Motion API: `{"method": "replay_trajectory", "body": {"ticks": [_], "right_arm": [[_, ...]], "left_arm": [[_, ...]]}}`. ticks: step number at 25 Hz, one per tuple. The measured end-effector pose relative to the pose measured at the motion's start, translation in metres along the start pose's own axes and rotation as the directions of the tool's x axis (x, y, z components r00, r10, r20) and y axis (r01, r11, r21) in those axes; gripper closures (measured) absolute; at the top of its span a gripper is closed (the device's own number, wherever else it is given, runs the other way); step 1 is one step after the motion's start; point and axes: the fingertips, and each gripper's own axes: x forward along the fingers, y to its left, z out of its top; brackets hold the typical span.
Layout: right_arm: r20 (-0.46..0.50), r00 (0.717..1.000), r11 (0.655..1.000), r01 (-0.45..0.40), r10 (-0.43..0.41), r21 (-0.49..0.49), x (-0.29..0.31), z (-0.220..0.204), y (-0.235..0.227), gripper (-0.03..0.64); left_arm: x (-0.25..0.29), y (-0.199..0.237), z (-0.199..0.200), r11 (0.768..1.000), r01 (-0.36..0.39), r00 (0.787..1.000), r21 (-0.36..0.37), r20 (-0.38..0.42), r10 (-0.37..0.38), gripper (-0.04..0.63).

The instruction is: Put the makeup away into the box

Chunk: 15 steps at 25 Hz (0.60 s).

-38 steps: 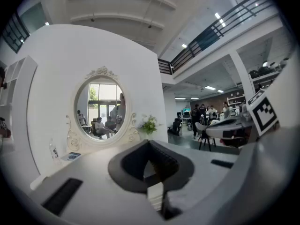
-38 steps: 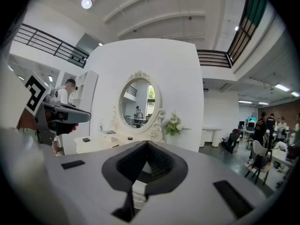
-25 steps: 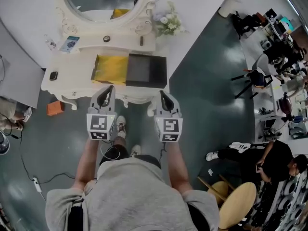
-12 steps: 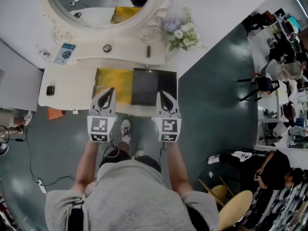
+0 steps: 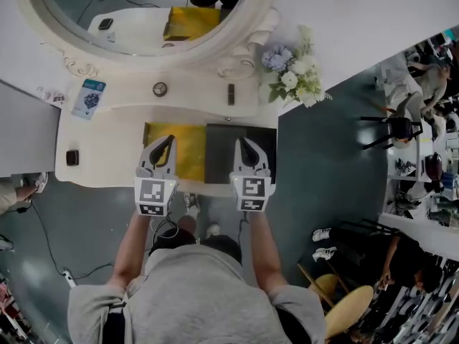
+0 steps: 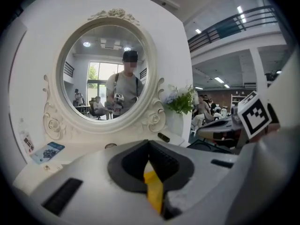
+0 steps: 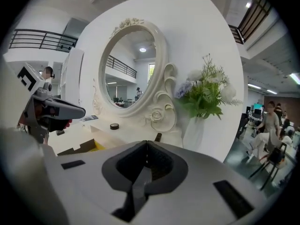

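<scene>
Hovering empty, jaws pressed together, left gripper (image 5: 164, 143) and right gripper (image 5: 242, 144) overlap the open box (image 5: 188, 149); a dark tube (image 5: 230, 94) lies beyond.

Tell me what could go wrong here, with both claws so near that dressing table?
1. The open box lies at the front edge of the table, right by the left claw and right claw; a bump might shove it off.
2. The dark stick and round pot are tiny, and both claws are shut; a clumsy grab might flick them away.
3. The flowers stand near the stick; reaching there could tip them.
</scene>
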Motion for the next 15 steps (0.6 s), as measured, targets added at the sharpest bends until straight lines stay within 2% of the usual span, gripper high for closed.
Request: {"method": "replay_trajectory", "body": {"ticks": [10, 12, 15], "right_arm": [[-0.089, 0.996, 0.998, -0.002, 0.008, 0.065, 0.076, -0.013, -0.012, 0.595], [-0.113, 0.994, 0.997, -0.003, 0.012, 0.073, 0.093, -0.017, -0.015, 0.505], [-0.151, 0.988, 0.997, 0.015, -0.002, 0.081, 0.118, -0.025, -0.022, 0.464]], "left_arm": [[0.045, 0.029, -0.021, 0.998, 0.045, 0.997, -0.034, -0.062, -0.048, 0.592], [0.050, 0.035, -0.028, 0.998, 0.043, 0.996, -0.053, -0.071, -0.047, 0.592], [0.054, 0.040, -0.033, 0.997, 0.046, 0.995, -0.061, -0.087, -0.051, 0.592]]}}
